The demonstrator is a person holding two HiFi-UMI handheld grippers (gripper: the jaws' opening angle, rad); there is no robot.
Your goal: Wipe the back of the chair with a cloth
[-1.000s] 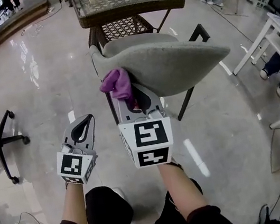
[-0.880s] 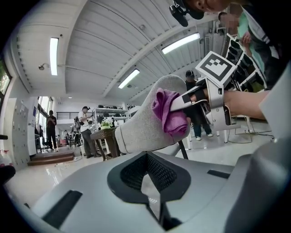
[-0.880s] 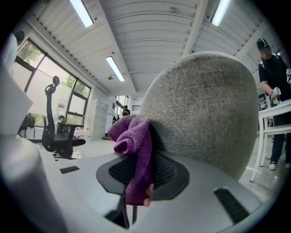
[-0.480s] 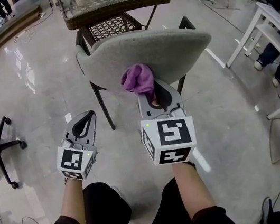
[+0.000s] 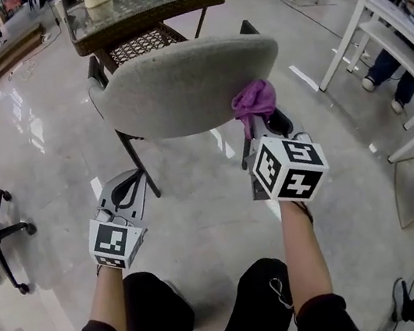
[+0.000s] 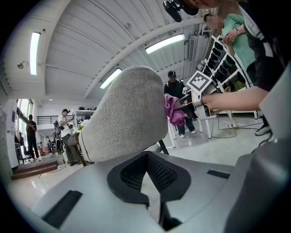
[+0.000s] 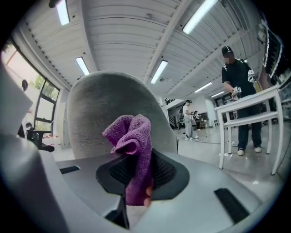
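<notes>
Head view: the right tongs (image 5: 261,122) clamp the purple cloth (image 5: 253,99) against the right end of the grey chair back (image 5: 181,86). The left tongs (image 5: 125,189) sit closed and empty, near left. Wiping seems under way, but how much of the back is done does not show.

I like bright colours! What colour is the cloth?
Purple: the cloth shows best in the right gripper view.

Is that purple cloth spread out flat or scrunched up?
Scrunched up: the cloth bulges as a crumpled wad from the right gripper, whose jaws pinch it, at the chair back's edge.
</notes>
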